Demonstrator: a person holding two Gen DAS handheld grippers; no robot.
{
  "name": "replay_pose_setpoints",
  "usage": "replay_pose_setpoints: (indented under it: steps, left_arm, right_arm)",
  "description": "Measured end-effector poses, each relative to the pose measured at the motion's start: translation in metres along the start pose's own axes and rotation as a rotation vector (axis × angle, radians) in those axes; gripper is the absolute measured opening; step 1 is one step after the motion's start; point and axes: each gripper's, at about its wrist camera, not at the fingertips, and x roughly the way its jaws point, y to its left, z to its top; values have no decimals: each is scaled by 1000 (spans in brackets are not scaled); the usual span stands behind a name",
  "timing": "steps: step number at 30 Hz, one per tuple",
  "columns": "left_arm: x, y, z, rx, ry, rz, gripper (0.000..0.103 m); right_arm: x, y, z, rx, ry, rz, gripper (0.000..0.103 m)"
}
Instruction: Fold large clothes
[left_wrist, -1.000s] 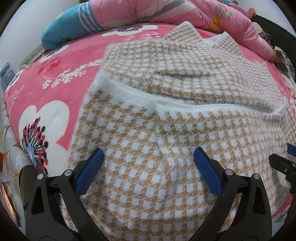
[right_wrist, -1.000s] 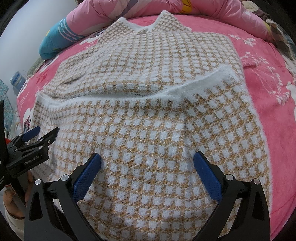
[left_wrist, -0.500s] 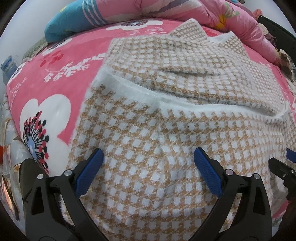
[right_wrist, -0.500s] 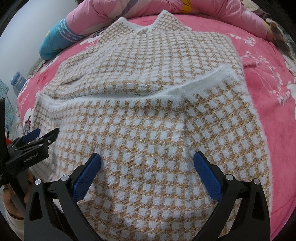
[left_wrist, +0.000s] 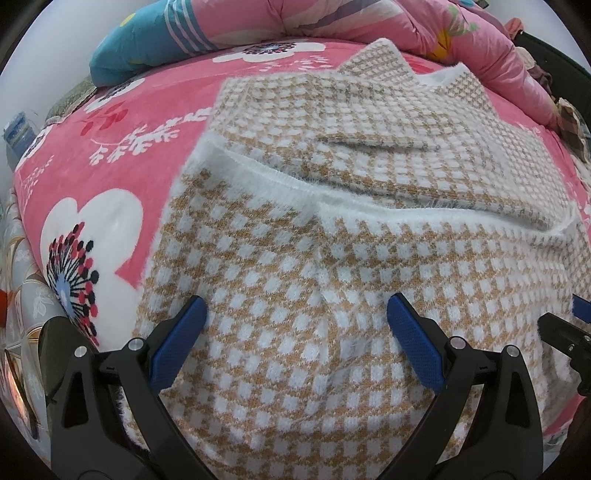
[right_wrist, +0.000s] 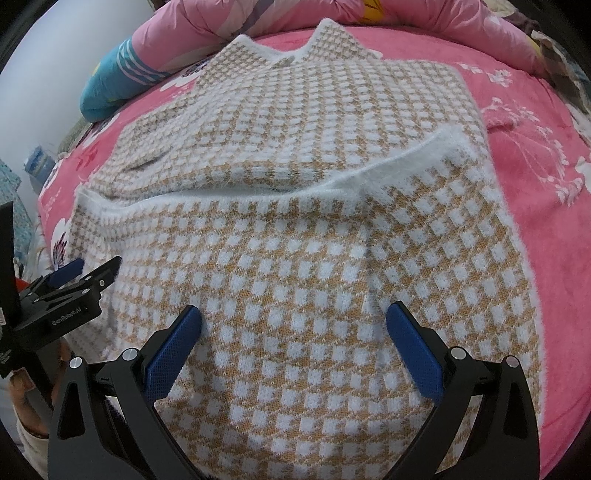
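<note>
A tan-and-white checked sweater (left_wrist: 332, 258) (right_wrist: 295, 240) lies flat on a pink flowered blanket (left_wrist: 110, 166) (right_wrist: 546, 192). Its lower part is folded up over the body, and the fuzzy white hem (left_wrist: 369, 206) (right_wrist: 388, 173) runs across the middle. The collar points (right_wrist: 321, 33) lie at the far end. My left gripper (left_wrist: 295, 332) is open above the near left part of the fold, blue pads wide apart, nothing between them. My right gripper (right_wrist: 295, 332) is open above the near right part. Each gripper shows at the edge of the other's view: right gripper (left_wrist: 565, 332), left gripper (right_wrist: 74, 280).
A rolled pink quilt (left_wrist: 406, 22) (right_wrist: 424, 22) and a teal striped pillow (left_wrist: 147, 40) (right_wrist: 114, 77) lie along the far edge of the bed. The left edge of the bed (left_wrist: 22, 258) drops off. A hand (right_wrist: 26, 398) holds the left gripper.
Both grippers stay open. The left wrist view has shifted slightly, so the sweater sits a little lower and further right in it. The right view is almost unchanged.
</note>
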Motion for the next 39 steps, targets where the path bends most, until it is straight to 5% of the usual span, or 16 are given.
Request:
replay_pose_setpoints:
  steps: [29, 39]
  left_arm:
    - [-6, -1, -5, 27, -11, 20, 95]
    - [-49, 1, 19, 55, -149, 9, 95]
  right_arm:
    - [0, -3, -4, -1, -18, 31, 97]
    - [-3, -4, -7, -19, -10, 47, 97]
